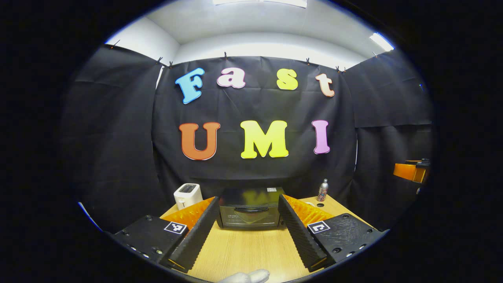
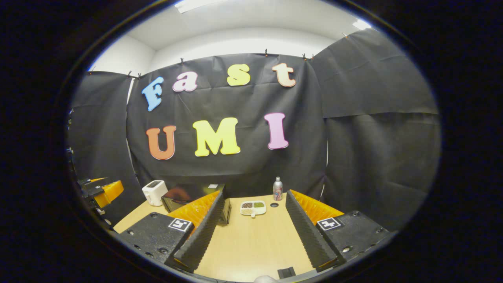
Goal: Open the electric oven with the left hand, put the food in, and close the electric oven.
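Oven door is closed, so by my reading nothing of the task is done yet: opening, loading and closing all remain. It sits at the back of the wooden table, beside a white toaster. The food tray lies on the table near a small bottle. The left gripper points level at the oven, fingers spread and empty, well short of its handle. The right gripper faces the tray, likewise spread and empty.

A black electric oven stands at the table's far edge, door shut; the divided white food tray lies to its right
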`<state>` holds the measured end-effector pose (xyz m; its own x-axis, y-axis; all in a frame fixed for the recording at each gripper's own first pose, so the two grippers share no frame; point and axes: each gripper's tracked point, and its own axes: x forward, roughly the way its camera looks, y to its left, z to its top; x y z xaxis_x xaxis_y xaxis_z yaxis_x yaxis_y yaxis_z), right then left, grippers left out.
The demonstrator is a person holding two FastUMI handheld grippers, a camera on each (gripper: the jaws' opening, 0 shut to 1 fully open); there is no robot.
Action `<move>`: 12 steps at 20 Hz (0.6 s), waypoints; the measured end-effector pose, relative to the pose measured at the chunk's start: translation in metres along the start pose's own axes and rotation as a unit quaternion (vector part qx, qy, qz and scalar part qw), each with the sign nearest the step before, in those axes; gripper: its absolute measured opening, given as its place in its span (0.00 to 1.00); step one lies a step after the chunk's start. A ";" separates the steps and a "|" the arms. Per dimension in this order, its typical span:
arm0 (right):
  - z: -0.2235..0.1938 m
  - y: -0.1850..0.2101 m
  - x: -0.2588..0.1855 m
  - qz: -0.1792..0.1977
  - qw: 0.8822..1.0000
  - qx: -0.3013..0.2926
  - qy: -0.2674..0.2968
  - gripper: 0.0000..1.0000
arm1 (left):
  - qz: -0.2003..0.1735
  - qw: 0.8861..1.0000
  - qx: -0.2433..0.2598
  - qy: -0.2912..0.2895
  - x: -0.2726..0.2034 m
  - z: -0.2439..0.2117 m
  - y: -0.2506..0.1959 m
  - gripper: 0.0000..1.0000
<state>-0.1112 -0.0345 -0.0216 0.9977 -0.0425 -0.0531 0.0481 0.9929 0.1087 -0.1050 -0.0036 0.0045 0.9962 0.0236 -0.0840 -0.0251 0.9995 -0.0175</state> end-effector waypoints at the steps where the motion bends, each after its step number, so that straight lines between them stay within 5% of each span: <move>1: -0.002 -0.004 -0.008 0.003 1.000 -0.002 -0.002 0.96 | 0.002 1.000 -0.002 -0.004 -0.012 0.003 -0.002 0.96; 12: -0.010 -0.019 -0.065 0.041 0.999 -0.018 -0.015 0.96 | 0.034 0.999 0.006 -0.026 -0.090 0.016 -0.024 0.96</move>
<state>-0.1775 -0.0492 -0.0302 0.9993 0.0354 -0.0148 -0.0342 0.9966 0.0750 -0.1927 -0.0289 0.0285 0.9953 0.0913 -0.0321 -0.0914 0.9958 -0.0019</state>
